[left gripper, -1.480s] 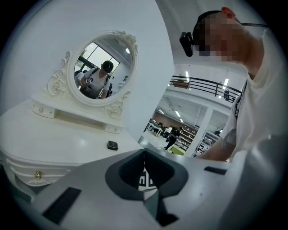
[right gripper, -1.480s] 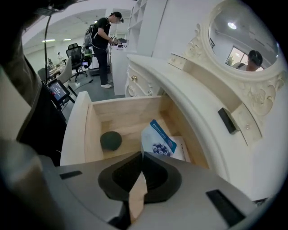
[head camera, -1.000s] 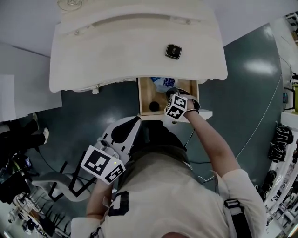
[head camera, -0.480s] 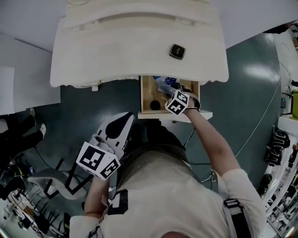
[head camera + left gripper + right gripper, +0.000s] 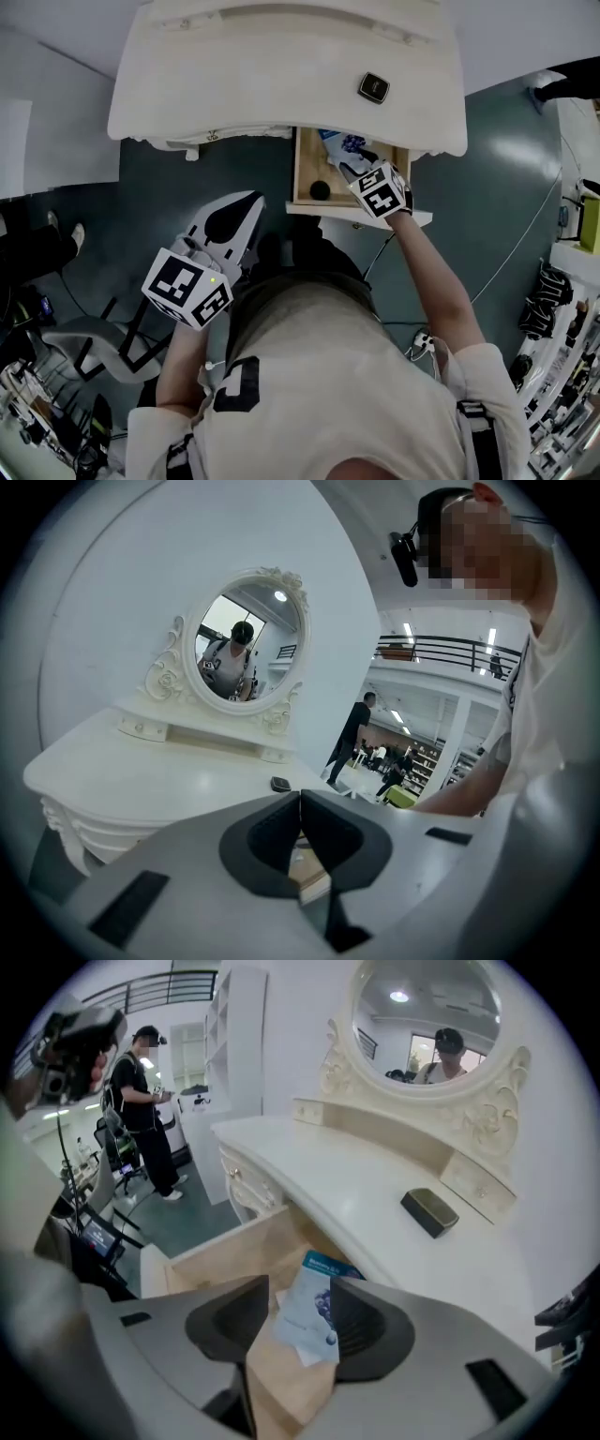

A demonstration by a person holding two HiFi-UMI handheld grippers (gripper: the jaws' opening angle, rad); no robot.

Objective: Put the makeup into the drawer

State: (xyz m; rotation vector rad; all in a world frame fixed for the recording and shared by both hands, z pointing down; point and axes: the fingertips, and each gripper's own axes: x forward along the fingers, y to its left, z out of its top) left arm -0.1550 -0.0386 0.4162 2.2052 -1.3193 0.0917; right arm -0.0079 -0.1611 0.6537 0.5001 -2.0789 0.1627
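Observation:
The white dressing table (image 5: pixel 234 84) has its wooden drawer (image 5: pixel 302 164) pulled out. Inside lie a blue-and-white makeup packet (image 5: pixel 337 145) and a small black round item (image 5: pixel 320 190). My right gripper (image 5: pixel 347 171) hangs just above the drawer. Its jaws have just been opening and now stand apart. In the right gripper view (image 5: pixel 300 1290) the packet (image 5: pixel 309 1321) rests on the drawer (image 5: pixel 234 1246) floor below the gap, untouched. A black compact (image 5: pixel 373 88) sits on the tabletop. My left gripper (image 5: pixel 246 204) is left of the drawer, shut (image 5: pixel 300 799) and empty.
An oval mirror (image 5: pixel 441 1026) in an ornate frame stands at the table's back. The compact (image 5: pixel 280 783) lies near the tabletop's front edge. A chair (image 5: pixel 84 342) is at the lower left. A person (image 5: pixel 141 1110) stands on the dark floor beyond the table.
My right gripper has lifted out of the drawer and opened, leaving the packet lying inside. My left gripper has drifted toward the table, still shut.

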